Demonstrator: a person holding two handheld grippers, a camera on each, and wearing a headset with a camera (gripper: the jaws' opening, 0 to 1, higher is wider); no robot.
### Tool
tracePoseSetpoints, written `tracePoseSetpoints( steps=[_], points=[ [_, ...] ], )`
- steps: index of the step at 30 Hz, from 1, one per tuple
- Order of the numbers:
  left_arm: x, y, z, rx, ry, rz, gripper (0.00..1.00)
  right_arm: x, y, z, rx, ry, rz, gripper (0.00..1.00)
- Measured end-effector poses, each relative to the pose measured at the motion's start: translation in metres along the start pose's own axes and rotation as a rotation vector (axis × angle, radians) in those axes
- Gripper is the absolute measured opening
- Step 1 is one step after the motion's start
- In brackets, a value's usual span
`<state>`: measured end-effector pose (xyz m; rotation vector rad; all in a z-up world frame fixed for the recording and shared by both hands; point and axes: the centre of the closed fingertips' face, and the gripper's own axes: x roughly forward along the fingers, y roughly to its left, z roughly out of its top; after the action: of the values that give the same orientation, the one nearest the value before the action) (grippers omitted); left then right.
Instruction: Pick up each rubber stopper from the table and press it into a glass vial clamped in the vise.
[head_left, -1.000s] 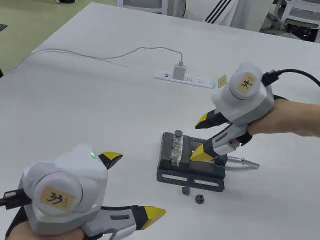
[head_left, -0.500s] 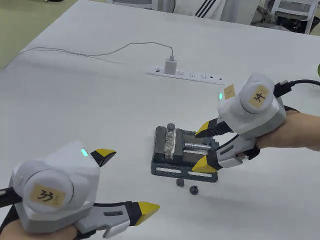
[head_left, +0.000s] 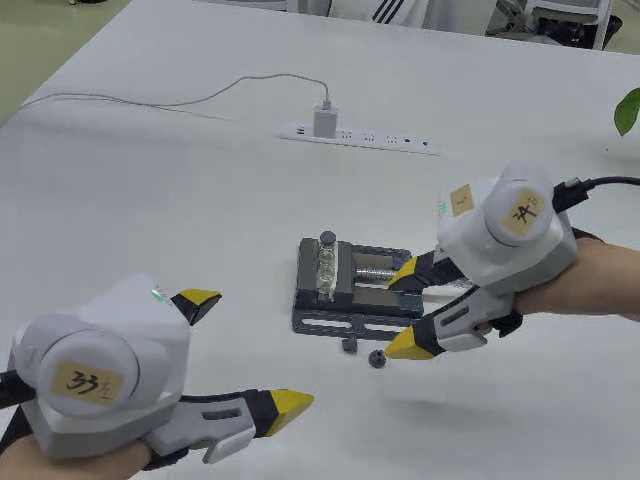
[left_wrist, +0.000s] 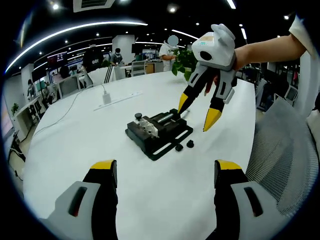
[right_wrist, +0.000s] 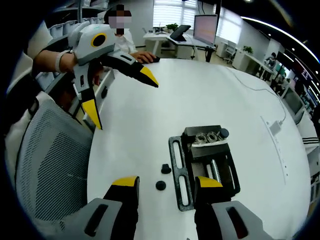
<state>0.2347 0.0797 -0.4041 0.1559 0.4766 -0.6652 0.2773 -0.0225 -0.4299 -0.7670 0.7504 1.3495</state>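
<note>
A black vise (head_left: 372, 296) stands mid-table with clear glass vials (head_left: 325, 272) clamped in it. One vial carries a dark stopper (head_left: 327, 238). Two loose rubber stoppers (head_left: 349, 345) (head_left: 377, 359) lie on the table at the vise's near edge. My right gripper (head_left: 405, 310) hovers open and empty over the vise's right end, its lower tip close to the right-hand stopper. My left gripper (head_left: 245, 350) is open and empty at the near left, well away. The left gripper view shows the vise (left_wrist: 165, 142) and stoppers (left_wrist: 178, 147). The right gripper view shows the stoppers (right_wrist: 165, 168) (right_wrist: 161, 185) beside the vise (right_wrist: 180, 170).
A white power strip (head_left: 355, 137) with a plugged charger and a trailing cable lies at the far side of the table. A green leaf (head_left: 628, 108) pokes in at the right edge. A mesh chair (right_wrist: 45, 165) stands by the table edge.
My right gripper has come down and toward the near side of the vise, its lower tip now beside the loose stoppers. The camera has shifted. The left gripper holds about the same place.
</note>
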Motion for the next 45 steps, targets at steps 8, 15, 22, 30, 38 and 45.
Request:
tracePoseSetpoints(
  steps=[8, 15, 22, 30, 38, 45],
  points=[
    [-0.005, -0.002, -0.001, 0.002, 0.002, 0.008, 0.77, 0.016, 0.005, 0.001, -0.004, -0.043, -0.007, 0.3],
    [-0.006, -0.007, -0.002, -0.005, 0.002, 0.003, 0.77, 0.033, 0.009, -0.002, -0.128, -0.038, 0.016, 0.23],
    [-0.005, -0.011, -0.005, -0.009, 0.007, -0.003, 0.77, 0.047, 0.009, -0.008, -0.166, -0.003, 0.034, 0.16],
    [-0.007, -0.01, -0.007, -0.015, 0.009, 0.001, 0.76, 0.053, 0.005, -0.014, -0.183, 0.014, 0.033, 0.14],
    [-0.009, -0.01, -0.01, -0.021, 0.013, 0.006, 0.76, 0.058, 0.005, -0.015, -0.201, 0.031, 0.039, 0.1],
    [-0.008, -0.01, -0.009, -0.023, 0.009, 0.004, 0.76, 0.059, 0.005, -0.013, -0.192, 0.025, 0.038, 0.09]
  ],
)
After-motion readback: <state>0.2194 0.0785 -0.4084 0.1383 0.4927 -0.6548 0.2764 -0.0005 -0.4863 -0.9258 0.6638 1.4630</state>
